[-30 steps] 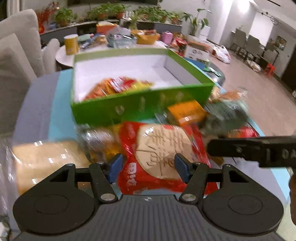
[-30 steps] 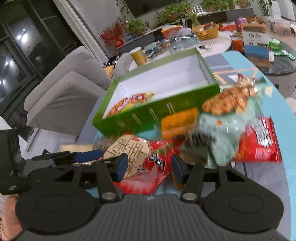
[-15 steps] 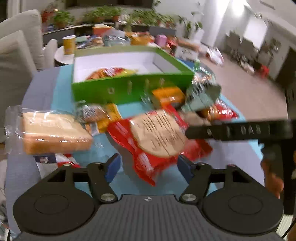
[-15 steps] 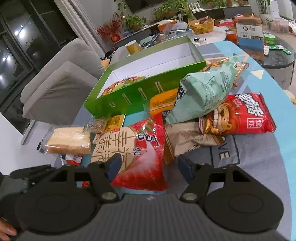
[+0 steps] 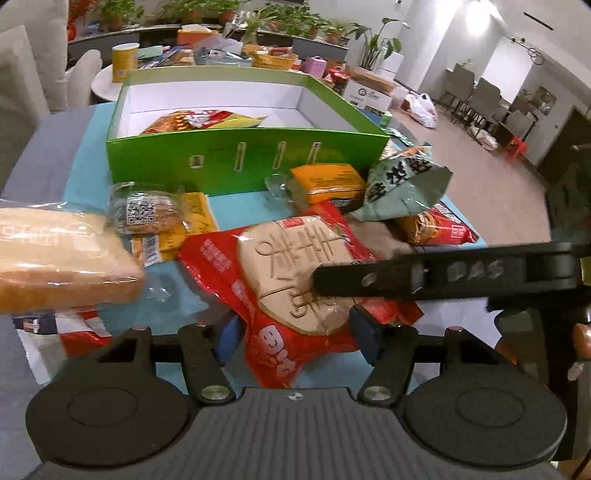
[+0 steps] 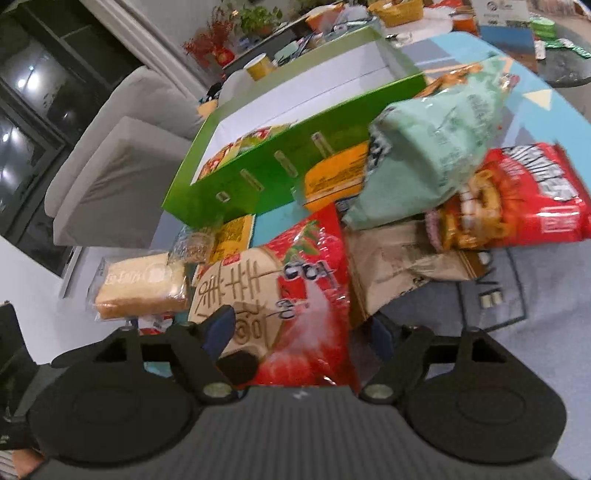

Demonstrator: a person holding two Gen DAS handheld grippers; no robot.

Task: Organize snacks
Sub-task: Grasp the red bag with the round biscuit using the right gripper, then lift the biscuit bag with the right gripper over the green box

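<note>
Snacks lie heaped right ahead of both tongs, nearest a red pack (image 5: pixel 295 280) with a round biscuit picture. The left tongs (image 5: pixel 295 336) have just been closing and clench its near end. The right tongs (image 6: pixel 303 332) have been closing too, with the same pack between their jaws, but I cannot tell if the pads press it. Left of the pack lies wrapped bread (image 5: pixel 62 258); to its right are a brown bag (image 6: pixel 399 266) and a red crisp bag (image 6: pixel 524 206). Beyond are an orange packet (image 5: pixel 328 181) and a pale green bag (image 5: pixel 402 184). Behind these an open green box (image 5: pixel 243 162) holds one yellow and red packet (image 5: pixel 199 122). All rest on a blue and grey tablecloth (image 5: pixel 92 147). Farther off are a cluttered side table (image 5: pixel 107 79), potted plants (image 5: pixel 258 18) and a grey armchair (image 6: pixel 122 147).
</note>
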